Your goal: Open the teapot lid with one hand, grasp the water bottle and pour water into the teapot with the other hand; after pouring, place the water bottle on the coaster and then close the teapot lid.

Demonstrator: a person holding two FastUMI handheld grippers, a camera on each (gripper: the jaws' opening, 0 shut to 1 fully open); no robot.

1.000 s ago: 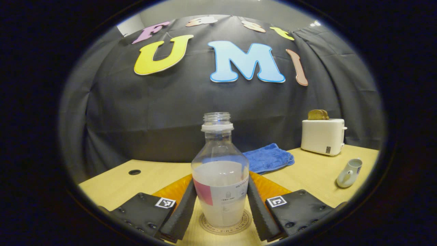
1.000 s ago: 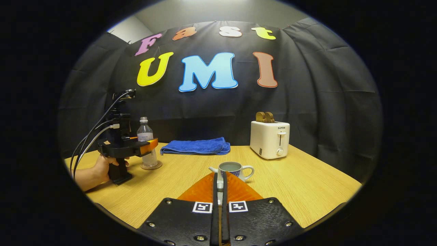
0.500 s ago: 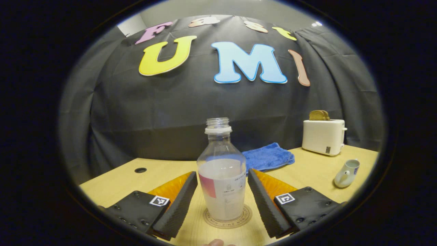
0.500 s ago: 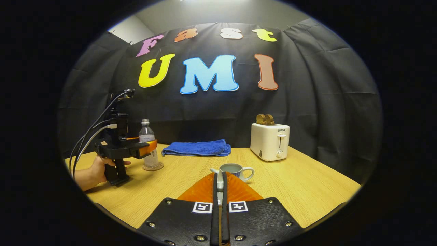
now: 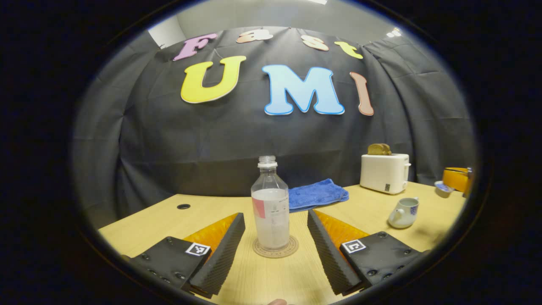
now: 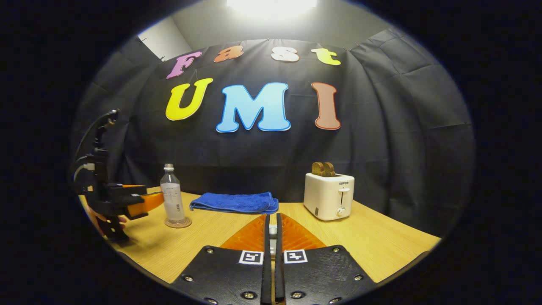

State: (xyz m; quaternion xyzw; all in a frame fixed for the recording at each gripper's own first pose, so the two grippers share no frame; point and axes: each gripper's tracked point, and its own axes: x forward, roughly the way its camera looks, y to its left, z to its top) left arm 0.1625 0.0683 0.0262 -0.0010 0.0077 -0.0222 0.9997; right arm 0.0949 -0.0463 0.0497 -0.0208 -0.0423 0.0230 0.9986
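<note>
Bottle on coaster; towel behind; toaster, teapot right.

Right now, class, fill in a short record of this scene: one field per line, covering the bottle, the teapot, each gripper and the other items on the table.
bottle: clear plastic water bottle, uncapped, partly full, upright on a round coaster
teapot: small white teapot, lid off, on the wooden table
left gripper: fingers open, short of the bottle, not touching it
right gripper: fingers shut on a small white thing, probably the lid
other items: folded blue towel; white toaster holding toast
</note>
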